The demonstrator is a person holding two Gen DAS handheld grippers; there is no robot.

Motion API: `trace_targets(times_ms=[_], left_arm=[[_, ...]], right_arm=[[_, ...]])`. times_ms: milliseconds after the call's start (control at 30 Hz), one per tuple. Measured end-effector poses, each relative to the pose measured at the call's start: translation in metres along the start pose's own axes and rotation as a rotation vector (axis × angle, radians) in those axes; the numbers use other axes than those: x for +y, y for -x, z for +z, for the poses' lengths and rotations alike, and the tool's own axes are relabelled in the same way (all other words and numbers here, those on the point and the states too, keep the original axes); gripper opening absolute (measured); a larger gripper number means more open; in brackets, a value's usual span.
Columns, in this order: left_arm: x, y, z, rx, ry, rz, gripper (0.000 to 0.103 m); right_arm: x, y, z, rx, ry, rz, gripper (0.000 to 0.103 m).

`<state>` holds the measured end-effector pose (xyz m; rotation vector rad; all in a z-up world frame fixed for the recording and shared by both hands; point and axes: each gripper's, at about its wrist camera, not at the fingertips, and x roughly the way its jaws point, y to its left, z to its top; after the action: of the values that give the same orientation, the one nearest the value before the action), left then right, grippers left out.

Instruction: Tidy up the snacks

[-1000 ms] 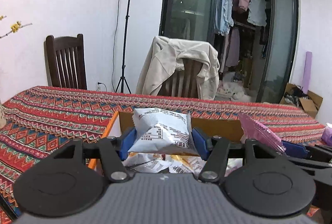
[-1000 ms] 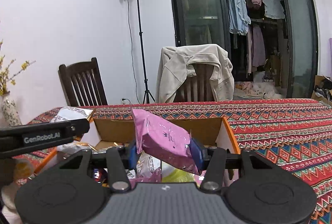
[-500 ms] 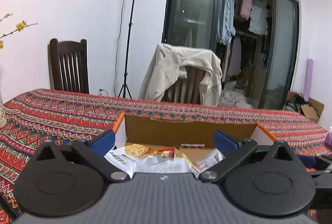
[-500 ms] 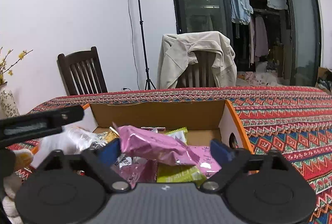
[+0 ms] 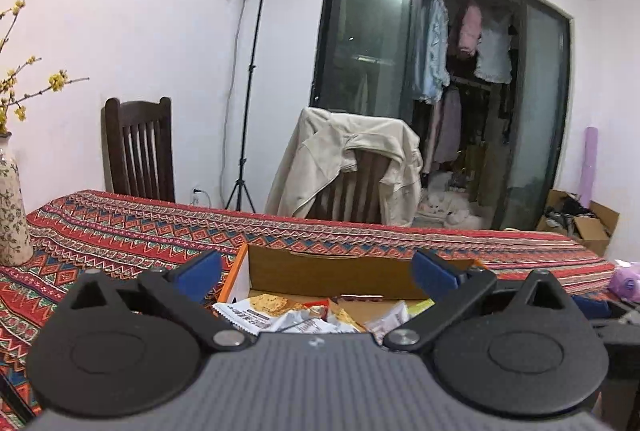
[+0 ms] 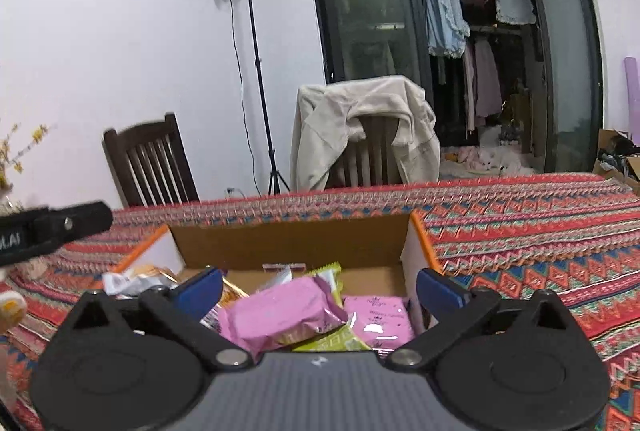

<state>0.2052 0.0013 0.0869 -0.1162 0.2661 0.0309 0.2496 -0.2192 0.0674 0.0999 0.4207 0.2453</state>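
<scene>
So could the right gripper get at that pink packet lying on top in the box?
Probably yes. The right gripper, its jaws opening and nothing between them, points over the open cardboard box. The pink packet lies on top of the other snacks, with nothing covering it.

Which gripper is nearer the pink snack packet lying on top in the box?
Right. The right gripper hangs open directly over the pink packet; the left gripper is over the box's left side.
</scene>
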Motion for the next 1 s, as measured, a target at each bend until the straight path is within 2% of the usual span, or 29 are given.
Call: trace_targets(times_ms=[133,300,600,800,1000], left_arm=[[0.0,0.033,-0.003,-0.01,-0.033,-0.034,0.103],[0.004,0.074,-0.02,-0.01,-0.068,-0.066,0.103],[0.017,0.12,-0.067,0.022,-0.102,-0.074,0.103],[0.029,0.13,-0.094,0.095,-0.088,-0.076,0.103],[0.036,0.131,-0.104,0.118,-0.073,-0.062,0.103]], right_arm=[[0.001,0.037,-0.001,-0.034,0.018,0.016,0.103],[0.004,0.08,-0.019,-0.048,0.055,0.035,0.103],[0.009,0.121,-0.072,0.017,0.044,0.067,0.103],[0.015,0.131,-0.1,0.069,0.052,0.078,0.103],[0.014,0.137,-0.11,0.092,0.047,0.078,0.103]])
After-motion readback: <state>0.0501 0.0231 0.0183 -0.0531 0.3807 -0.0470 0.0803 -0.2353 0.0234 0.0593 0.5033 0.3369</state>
